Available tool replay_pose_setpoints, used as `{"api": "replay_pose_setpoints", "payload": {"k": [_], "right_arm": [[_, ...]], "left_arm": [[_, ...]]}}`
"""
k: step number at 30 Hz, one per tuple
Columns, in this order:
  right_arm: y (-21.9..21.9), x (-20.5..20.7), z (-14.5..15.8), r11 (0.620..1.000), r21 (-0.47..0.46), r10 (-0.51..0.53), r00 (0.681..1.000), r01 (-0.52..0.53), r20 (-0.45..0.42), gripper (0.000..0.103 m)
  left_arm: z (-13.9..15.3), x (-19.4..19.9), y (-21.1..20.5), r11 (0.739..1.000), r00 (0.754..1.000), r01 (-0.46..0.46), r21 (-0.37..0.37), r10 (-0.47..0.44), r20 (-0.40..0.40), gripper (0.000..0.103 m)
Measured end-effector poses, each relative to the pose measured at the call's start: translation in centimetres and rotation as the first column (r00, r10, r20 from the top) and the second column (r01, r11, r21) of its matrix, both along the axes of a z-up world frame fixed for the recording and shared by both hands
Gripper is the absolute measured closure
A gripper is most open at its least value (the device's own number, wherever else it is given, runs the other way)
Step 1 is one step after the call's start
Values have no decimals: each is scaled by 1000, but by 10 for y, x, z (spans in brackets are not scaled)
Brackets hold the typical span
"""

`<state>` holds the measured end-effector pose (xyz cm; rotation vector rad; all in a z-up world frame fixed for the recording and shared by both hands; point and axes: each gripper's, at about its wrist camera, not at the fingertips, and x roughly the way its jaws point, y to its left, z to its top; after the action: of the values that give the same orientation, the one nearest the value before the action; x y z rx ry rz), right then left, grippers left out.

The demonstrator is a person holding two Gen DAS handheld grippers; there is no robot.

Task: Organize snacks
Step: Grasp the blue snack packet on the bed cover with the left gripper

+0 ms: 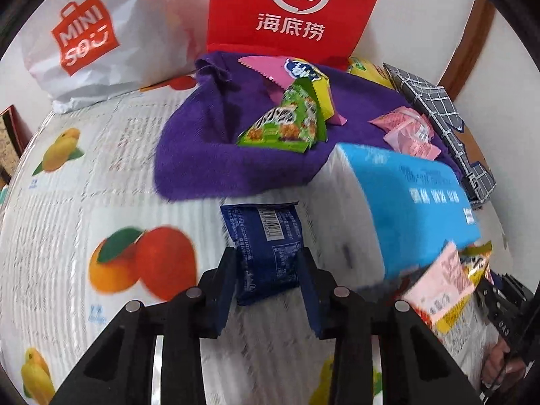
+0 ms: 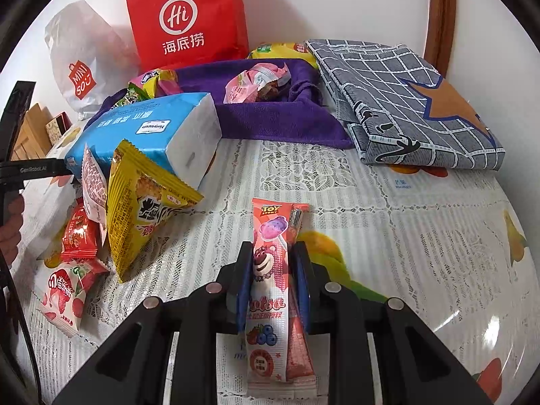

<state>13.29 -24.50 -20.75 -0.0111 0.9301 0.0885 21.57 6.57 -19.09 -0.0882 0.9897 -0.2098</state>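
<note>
Left gripper [image 1: 268,266] is clamping a dark blue snack packet [image 1: 261,243], crinkly foil with the barcode side facing up, pads squeezing both its long edges while it's lying on the tablecloth [image 1: 84,185]. Right gripper [image 2: 273,270] is clenched on a long pink candy stick packet [image 2: 270,290] with a cartoon bear on it, glossy plastic, held lengthwise between the pads and sticking out both ends. Moving outward, a blue and white tissue pack [image 2: 148,135] is sitting just behind the blue packet, soft and blocky. Behind that, the purple cloth bin [image 1: 209,148] is looking fuzzy like towel fabric, and it's holding a green snack bag [image 1: 287,125], a pink and yellow wrapper [image 1: 287,71] and a pale pink wrapped snack [image 1: 408,131]. The tablecloth is lacy white plastic with printed fruit. Only the right view is showing the loose pile properly: a yellow triangular chip bag [image 2: 145,209] leaning on the tissue pack, a red packet [image 2: 79,233] and a strawberry packet [image 2: 65,293] beside it, plus the whole folded grey checked cloth [image 2: 405,104]. Red paper bag [image 2: 189,17] and white plastic shopping bag [image 2: 81,57] are standing against the wall in both views.
</note>
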Motion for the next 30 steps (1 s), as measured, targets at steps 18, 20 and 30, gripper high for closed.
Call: {"api": "replay_pose_setpoints", "payload": {"k": [18, 20, 30], "right_arm": [[0, -1, 1, 1000, 13, -1, 1000, 1, -1, 79], [-1, -1, 1, 1000, 13, -1, 1000, 1, -1, 79], [0, -1, 1, 1000, 11, -1, 1000, 1, -1, 79]], "left_arm": [[-10, -33, 2, 988, 989, -145, 59, 145, 16, 43], [-12, -33, -2, 981, 987, -160, 107, 157, 40, 58], [-14, -59, -13, 979, 986, -133, 152, 114, 125, 60]]}}
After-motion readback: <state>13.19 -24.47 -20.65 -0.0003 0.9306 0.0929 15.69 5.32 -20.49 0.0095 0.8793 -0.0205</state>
